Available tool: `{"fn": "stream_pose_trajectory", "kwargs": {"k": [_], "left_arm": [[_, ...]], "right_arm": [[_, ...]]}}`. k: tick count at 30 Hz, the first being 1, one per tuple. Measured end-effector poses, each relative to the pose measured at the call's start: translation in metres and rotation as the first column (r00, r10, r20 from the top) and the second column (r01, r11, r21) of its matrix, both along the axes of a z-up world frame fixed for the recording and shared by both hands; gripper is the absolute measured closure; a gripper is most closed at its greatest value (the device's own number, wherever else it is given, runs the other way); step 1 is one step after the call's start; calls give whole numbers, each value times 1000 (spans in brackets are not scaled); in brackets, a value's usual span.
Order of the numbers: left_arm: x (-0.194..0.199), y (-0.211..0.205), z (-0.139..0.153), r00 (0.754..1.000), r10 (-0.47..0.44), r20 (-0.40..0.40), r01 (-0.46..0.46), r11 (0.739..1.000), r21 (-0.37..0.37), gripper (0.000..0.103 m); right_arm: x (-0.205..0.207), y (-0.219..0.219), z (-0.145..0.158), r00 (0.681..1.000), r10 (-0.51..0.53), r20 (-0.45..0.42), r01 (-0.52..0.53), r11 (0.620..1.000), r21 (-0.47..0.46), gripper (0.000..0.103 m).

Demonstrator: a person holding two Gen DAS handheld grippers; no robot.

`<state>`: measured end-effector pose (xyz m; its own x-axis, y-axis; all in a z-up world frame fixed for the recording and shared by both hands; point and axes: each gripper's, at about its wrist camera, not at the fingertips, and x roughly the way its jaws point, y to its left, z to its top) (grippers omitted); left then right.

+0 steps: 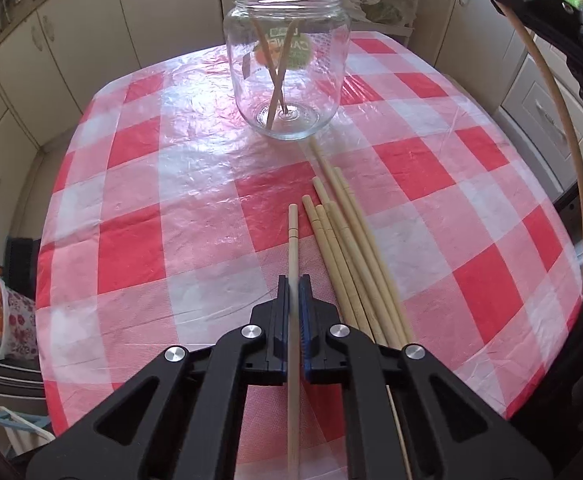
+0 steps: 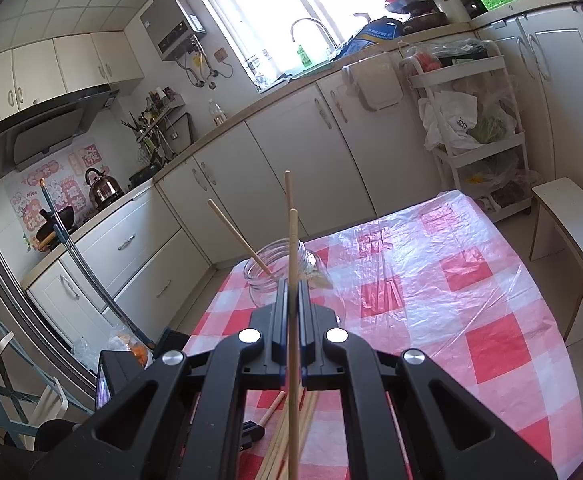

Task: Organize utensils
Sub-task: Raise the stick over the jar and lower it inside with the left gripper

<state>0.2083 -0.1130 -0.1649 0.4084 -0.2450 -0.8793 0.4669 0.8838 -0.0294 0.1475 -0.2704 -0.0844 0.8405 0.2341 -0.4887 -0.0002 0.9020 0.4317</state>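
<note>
1. Your left gripper [image 1: 294, 280] is pinched on a single chopstick [image 1: 292, 240], which runs straight out between the pads and lies low over the checked tablecloth [image 1: 195, 200].
2. Just to the right of those jaws lies a loose bundle of chopsticks [image 1: 343, 240], fanned toward the glass jar [image 1: 287, 76]; the nearest of them sits just beside the held one.
3. Ahead, the glass jar stands upright near the table's far edge, with two chopsticks crossed inside it.
4. Left of the held chopstick the cloth is bare all the way to the table's left edge, so that side gives you open room.
5. Your right gripper [image 2: 292, 286] is pressed together on another chopstick [image 2: 292, 248], raised above the table and pointing up past the jar [image 2: 279, 276].
6. From the right wrist view, the jar mouth sits directly behind the fingertips, one stick leaning out leftward.
7. Right of the jar the cloth lies open to the far edge, where a white stool [image 2: 571, 220] stands close beside the table.
</note>
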Motion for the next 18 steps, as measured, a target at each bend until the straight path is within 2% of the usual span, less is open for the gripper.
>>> {"fn": "stream_pose_trajectory", "kwargs": {"k": [3,4,5,7,10,13,18], "left_arm": [[4,15,26,997,49,63,-42,993,-108,98],[6,24,45,991,76,109,-53,978,-202,98],[6,29,57,984,97,149,-57,967,-248,98],[9,43,86,960,145,239,-46,926,-375,98],[24,56,124,902,256,348,-35,846,-532,98],[46,54,141,858,335,390,-26,786,-618,98],[81,40,150,813,407,417,-4,720,-694,98]], "right_arm": [[3,-1,8,999,-12,33,11,1000,17,98],[5,-1,11,998,-17,53,16,1000,21,98],[8,0,15,997,-21,69,20,1000,22,98],[15,0,23,993,-35,113,31,999,34,98],[31,1,35,982,-56,183,45,997,63,98],[53,1,45,968,-82,235,58,993,107,98],[91,-8,48,945,-153,287,100,976,191,98]]}}
